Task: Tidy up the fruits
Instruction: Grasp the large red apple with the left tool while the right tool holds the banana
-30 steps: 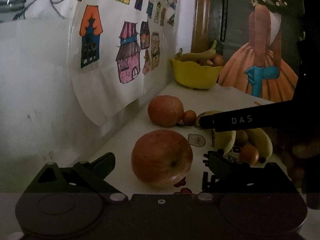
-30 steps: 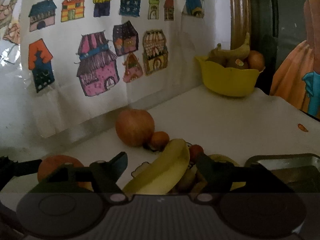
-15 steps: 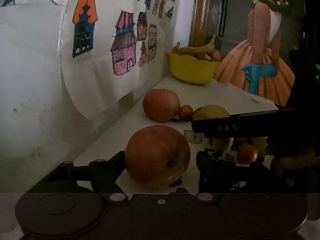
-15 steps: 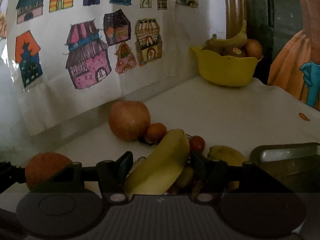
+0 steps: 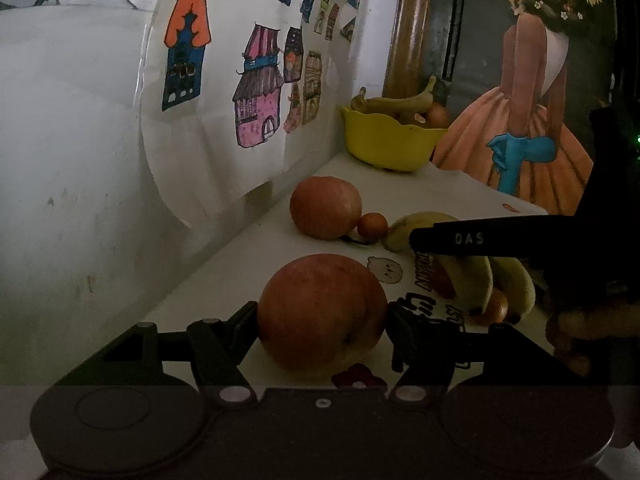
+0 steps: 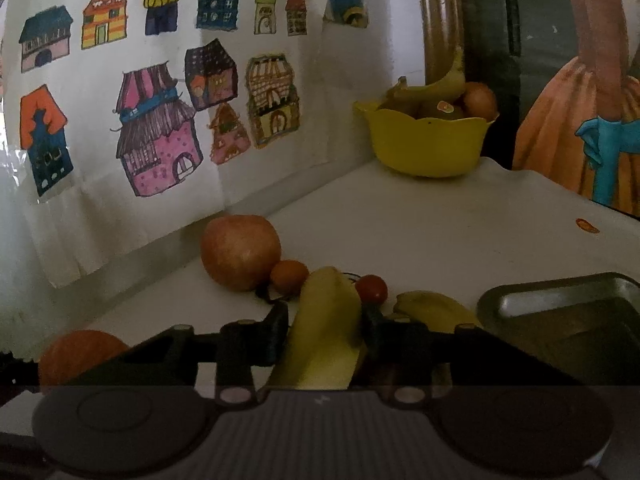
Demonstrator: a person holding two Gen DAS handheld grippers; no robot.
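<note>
The left gripper has both fingers pressed against the near apple, close to the wall-side table edge. The right gripper is clamped on a banana; its arm, lettered "DAS", crosses the left view. Only the right view shows a metal tray beside it. Beyond lie a second apple and bare tabletop up to the yellow bowl of fruit.
</note>
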